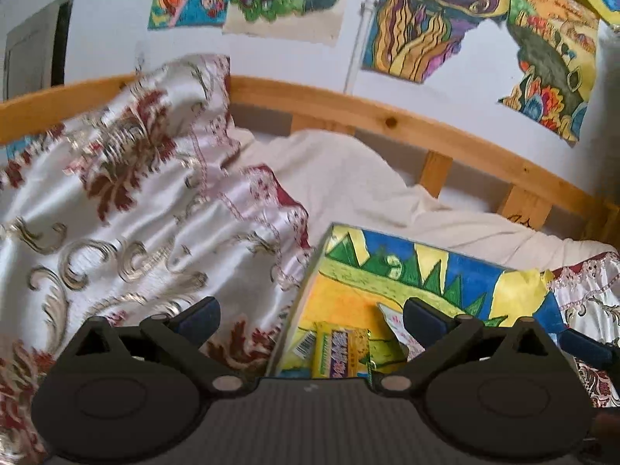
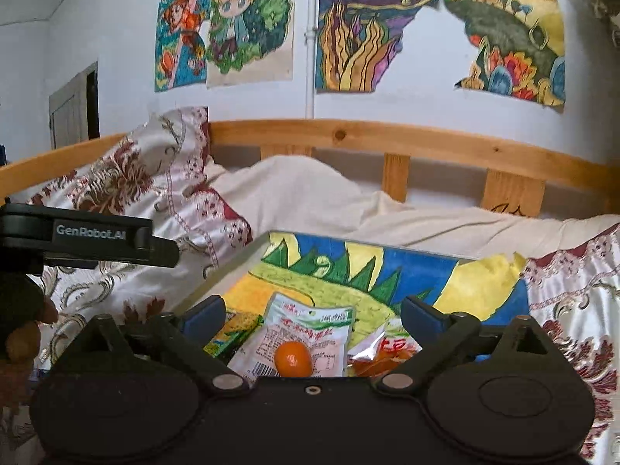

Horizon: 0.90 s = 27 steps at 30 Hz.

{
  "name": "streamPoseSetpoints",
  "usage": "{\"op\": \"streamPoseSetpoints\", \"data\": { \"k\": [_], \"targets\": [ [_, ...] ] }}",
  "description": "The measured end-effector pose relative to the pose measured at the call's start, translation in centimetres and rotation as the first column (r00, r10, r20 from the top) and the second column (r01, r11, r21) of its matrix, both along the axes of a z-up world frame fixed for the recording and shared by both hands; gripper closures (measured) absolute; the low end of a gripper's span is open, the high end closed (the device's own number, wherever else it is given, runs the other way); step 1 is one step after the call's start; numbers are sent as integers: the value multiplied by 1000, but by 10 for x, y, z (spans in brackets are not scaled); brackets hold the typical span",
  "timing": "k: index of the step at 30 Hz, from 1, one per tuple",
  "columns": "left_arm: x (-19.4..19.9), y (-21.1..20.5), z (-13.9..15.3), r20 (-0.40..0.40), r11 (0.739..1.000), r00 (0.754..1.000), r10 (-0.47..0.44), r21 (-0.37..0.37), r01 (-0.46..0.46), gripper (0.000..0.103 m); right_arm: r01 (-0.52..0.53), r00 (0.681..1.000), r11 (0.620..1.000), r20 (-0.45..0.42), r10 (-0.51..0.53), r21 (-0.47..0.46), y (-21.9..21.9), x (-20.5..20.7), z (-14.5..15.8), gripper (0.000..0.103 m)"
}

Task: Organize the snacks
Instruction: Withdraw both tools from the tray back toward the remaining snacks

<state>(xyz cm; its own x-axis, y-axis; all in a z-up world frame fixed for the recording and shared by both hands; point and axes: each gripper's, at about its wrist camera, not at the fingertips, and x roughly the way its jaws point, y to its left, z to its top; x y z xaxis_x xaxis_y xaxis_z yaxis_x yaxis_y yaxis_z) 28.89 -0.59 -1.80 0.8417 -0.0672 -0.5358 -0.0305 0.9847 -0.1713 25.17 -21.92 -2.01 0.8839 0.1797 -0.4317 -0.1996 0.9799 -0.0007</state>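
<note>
Two black hand-held grippers, left gripper (image 1: pixel 312 316) and right gripper (image 2: pixel 313 316), jaws spread wide, empty, above painted cardboard box (image 2: pixel 484 286) on bed, white snack packet (image 2: pixel 306 335), small orange fruit (image 2: pixel 293 358), yellow bar (image 1: pixel 339 352) inside box, partly hidden behind grippers.

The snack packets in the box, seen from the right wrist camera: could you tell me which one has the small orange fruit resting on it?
The white packet with green and red print, lying in the middle, carries the orange fruit; the yellow-green packet and orange-red packet carry nothing.
</note>
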Motion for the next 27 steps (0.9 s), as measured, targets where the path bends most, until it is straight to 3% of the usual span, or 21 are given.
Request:
{"op": "streamPoseSetpoints", "data": {
  "k": [11,18,27],
  "targets": [
    [-46,16,22,65,996,998,20,85,-26,1,-6,998,999,67,4,35,-5,-33,25,1],
    [-60,26,31,83,994,995,52,88,-59,0,-2,999,998,47,-1,65,-3,-52,28,1],
    [-80,42,32,48,991,994,94,88,-98,0,-8,1000,994,15,7,107,2,-77,29,1]
  ]
}}
